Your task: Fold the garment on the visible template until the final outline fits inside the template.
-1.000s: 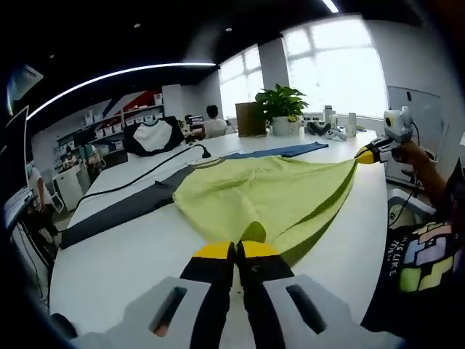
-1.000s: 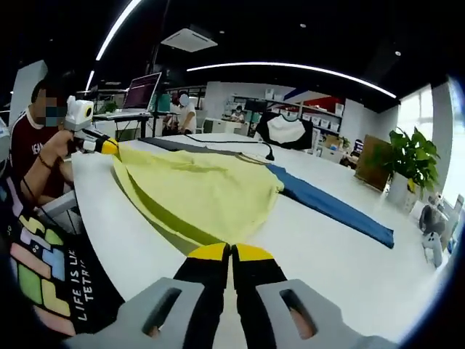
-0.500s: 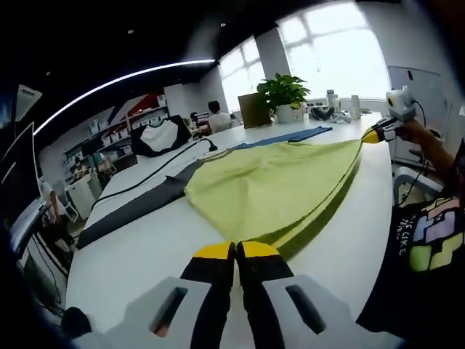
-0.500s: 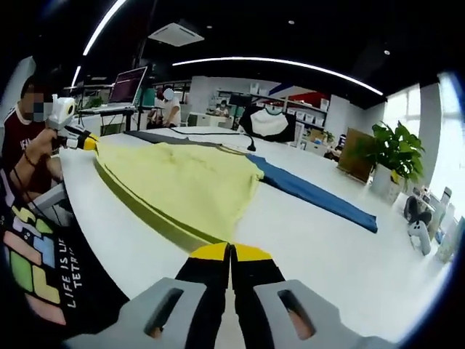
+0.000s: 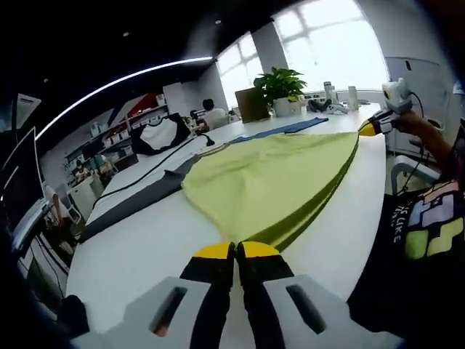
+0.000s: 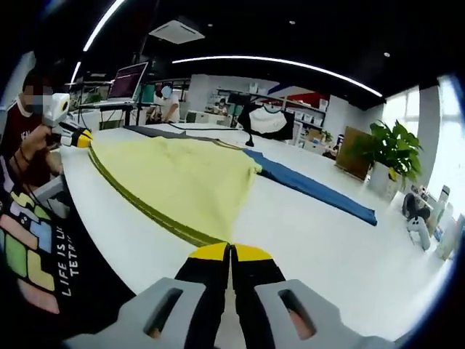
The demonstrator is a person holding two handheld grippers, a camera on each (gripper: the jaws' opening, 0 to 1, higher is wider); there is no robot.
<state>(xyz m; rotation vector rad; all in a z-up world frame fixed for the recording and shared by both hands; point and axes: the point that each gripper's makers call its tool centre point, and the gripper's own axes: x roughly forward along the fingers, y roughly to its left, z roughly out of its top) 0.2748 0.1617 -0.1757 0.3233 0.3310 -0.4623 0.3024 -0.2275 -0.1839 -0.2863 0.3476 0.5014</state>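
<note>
One garment (image 5: 272, 178), yellow-green, lies across the centre of the white table (image 5: 145, 243), its near hem stretched taut between two grippers. The left gripper (image 5: 236, 251), lower centre of its view, has its jaws clamped together on one hem corner; the right gripper (image 6: 231, 252) likewise grips the other. One dark strip (image 5: 127, 207) and one blue strip (image 6: 312, 190) lie beyond the cloth. Judgement: folding is at an early stage; the garment appears mostly spread, and the template outline cannot be identified with certainty
</note>
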